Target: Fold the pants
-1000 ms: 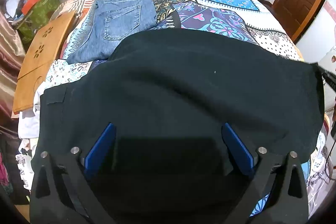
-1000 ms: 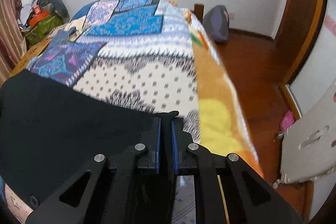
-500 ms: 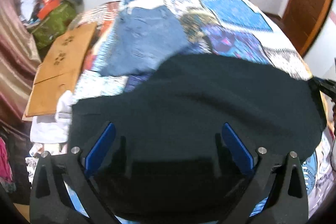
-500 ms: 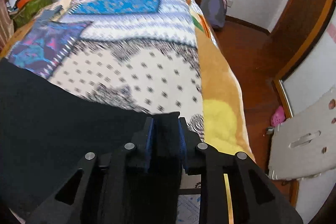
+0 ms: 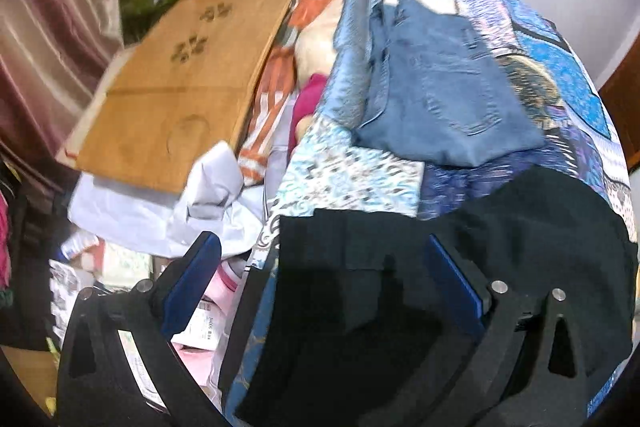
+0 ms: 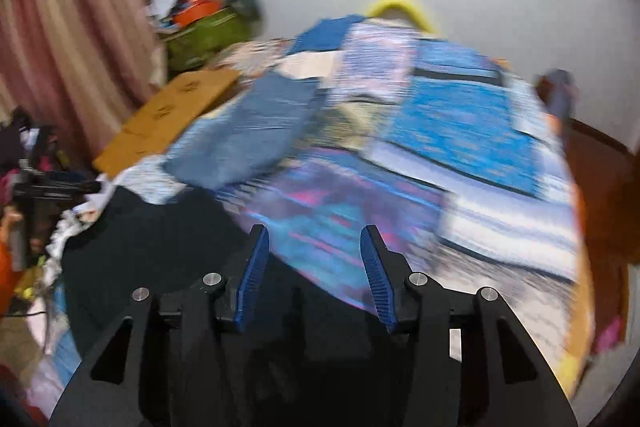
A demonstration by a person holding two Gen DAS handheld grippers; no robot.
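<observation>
At the left, the left gripper (image 5: 320,279) hangs spread wide over the near-left corner of the black pants (image 5: 500,267), pinching nothing. The pants lie flat across the near end of the patchwork bedspread (image 5: 360,179), with folded blue jeans (image 5: 440,99) beyond. Rightward, the right gripper (image 6: 312,267) has just been opening; nothing sits between its blue pads (image 6: 252,275). It looks like a fold has just been laid down. Next probably calls for gripping an edge for the following fold
</observation>
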